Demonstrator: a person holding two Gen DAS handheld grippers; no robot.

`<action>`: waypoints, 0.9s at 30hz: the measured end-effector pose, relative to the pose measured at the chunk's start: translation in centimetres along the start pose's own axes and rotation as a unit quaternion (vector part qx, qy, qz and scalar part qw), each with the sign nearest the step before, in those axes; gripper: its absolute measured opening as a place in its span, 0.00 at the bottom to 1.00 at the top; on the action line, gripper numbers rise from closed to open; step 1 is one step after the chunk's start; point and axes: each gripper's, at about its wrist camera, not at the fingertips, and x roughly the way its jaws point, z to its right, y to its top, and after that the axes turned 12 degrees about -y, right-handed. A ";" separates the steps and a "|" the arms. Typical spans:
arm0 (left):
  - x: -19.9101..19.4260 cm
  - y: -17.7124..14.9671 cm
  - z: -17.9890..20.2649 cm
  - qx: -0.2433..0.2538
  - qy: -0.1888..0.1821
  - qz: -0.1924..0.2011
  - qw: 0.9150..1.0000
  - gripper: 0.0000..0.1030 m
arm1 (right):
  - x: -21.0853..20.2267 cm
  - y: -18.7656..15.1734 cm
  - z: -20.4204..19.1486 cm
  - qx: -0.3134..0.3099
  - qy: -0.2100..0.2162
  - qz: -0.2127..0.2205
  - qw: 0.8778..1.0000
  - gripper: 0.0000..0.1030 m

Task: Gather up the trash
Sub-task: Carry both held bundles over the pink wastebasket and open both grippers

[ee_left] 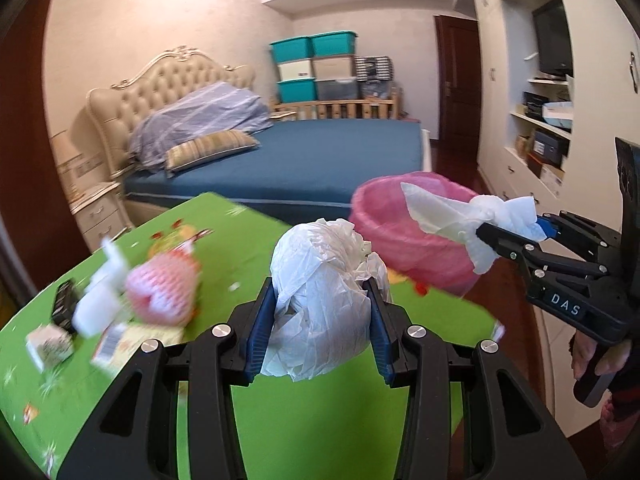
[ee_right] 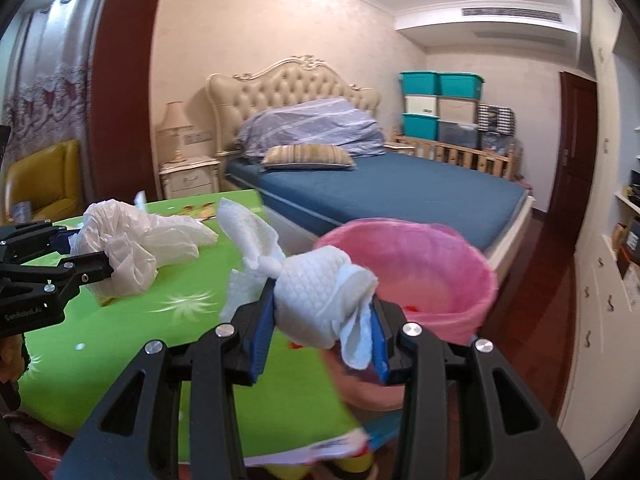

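Trash here means loose scraps on a green table, bound for the pink-lined bin that stands just beside the table's edge, between table and bed. A red scrap seems to lie in the bin's bottom, though the blur makes that uncertain.

On the tabletop, toward its left side in the left wrist view, several pieces are left: a pink foam fruit net, a white paper scrap, a dark wrapper, a small carton and a printed packet. All are smeared by motion, so their exact kind is a guess.

Two pieces are off the table. The left gripper is closed about halfway onto a crumpled white plastic bag, which bulges between the blue pads and hangs above the green surface, near the bin but not over it. The right gripper is clamped on a twisted white paper towel, held close to the bin's near rim; whether it is over the opening I cannot tell.

By my judgement the job is in its early-to-middle part: two items carried and not yet dropped, roughly five more waiting on the table.
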 end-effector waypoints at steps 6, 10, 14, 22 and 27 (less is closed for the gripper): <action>3.7 3.1 1.7 0.000 -0.034 0.000 0.999 0.39 | 1.6 0.5 4.2 0.021 -0.031 -0.001 0.999 0.39; 6.0 4.7 2.3 -0.009 -0.056 -0.001 0.998 0.40 | 2.9 1.1 6.2 0.028 -0.044 -0.004 0.999 0.39; 8.4 6.0 3.2 -0.005 -0.069 -0.006 0.998 0.40 | 4.5 1.3 7.9 0.040 -0.048 -0.011 0.998 0.40; 12.8 8.7 3.1 -0.014 -0.083 -0.013 0.996 0.41 | 8.4 1.4 8.6 0.050 -0.051 -0.027 0.997 0.43; 14.7 9.6 3.0 -0.020 -0.092 -0.016 0.995 0.56 | 9.8 0.9 9.0 0.051 -0.043 -0.023 0.998 0.59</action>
